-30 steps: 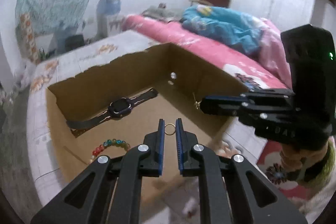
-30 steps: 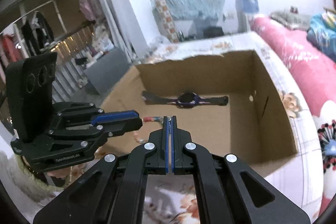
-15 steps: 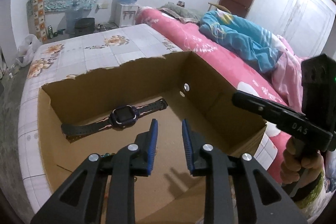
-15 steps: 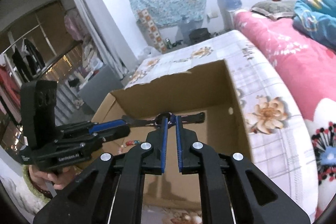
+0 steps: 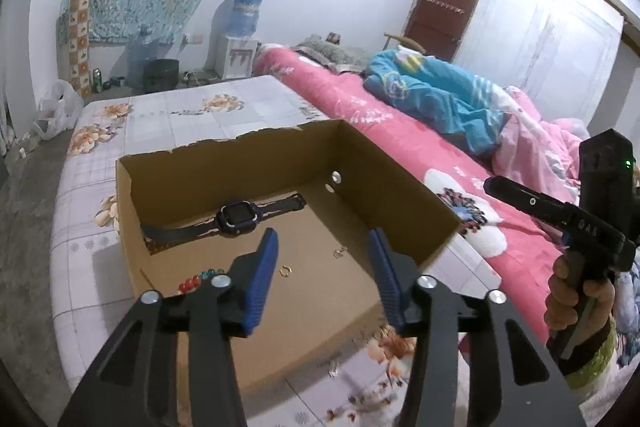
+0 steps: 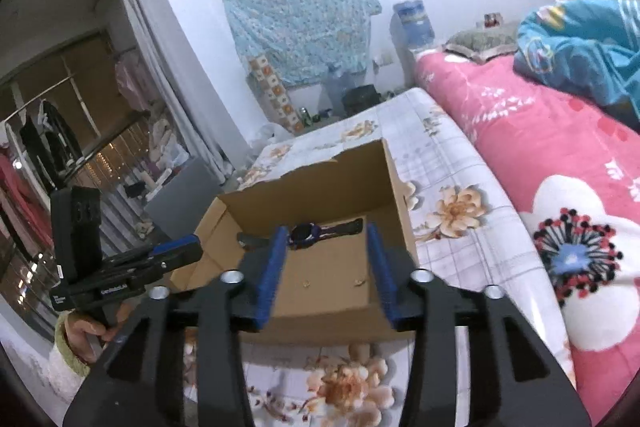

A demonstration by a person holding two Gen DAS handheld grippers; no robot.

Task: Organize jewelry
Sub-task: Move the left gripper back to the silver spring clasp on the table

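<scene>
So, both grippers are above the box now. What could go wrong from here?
1. The small ring and the earring lie loose on the floor of the cardboard box; they are tiny and could be overlooked or slide.
2. The bead bracelet is partly hidden behind the left gripper, whose jaws are opening with nothing between them; a downward move might strike it.
3. The right gripper is also opening, empty; it could bump the watch.
</scene>
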